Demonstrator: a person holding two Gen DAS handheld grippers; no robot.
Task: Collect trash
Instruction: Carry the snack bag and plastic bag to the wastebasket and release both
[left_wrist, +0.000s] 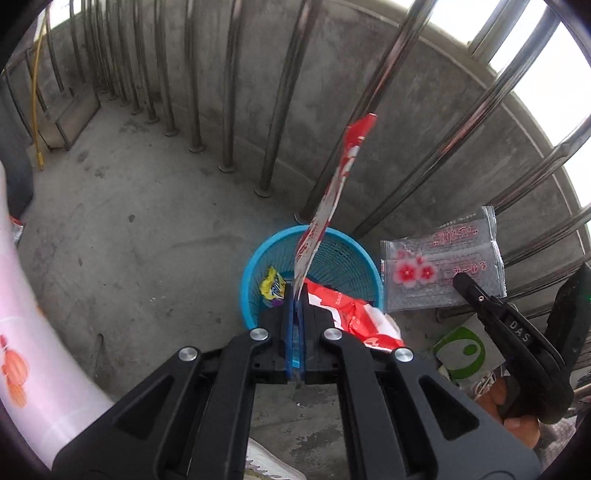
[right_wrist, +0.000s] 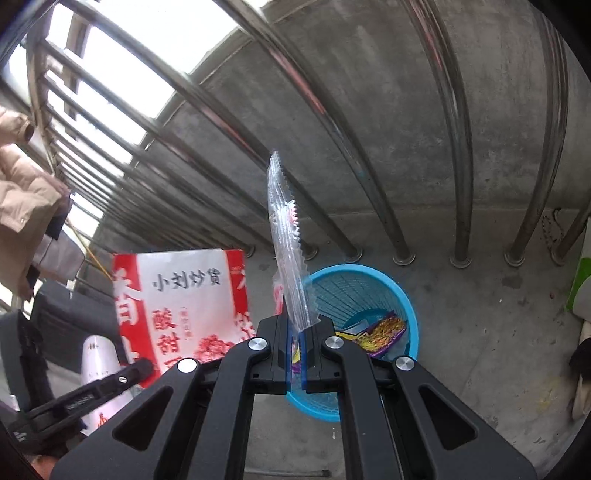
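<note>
Left gripper (left_wrist: 294, 295) clamped on red-and-white wrapper (left_wrist: 334, 192); right gripper (right_wrist: 294, 328) clamped on clear flowered packet (right_wrist: 286, 236). Both held above blue basket (left_wrist: 255, 266) on the floor, which already holds wrappers. Left to do: drop both in.

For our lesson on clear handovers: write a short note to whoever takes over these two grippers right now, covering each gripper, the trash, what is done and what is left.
Left gripper: shut on the red and white bag, above the blue basket.
Right gripper: shut on the clear flower-print wrapper, beside the basket's rim.
Done: a yellow and purple wrapper and a red packet lie in the basket.
Left: drop both held pieces into the basket.
</note>
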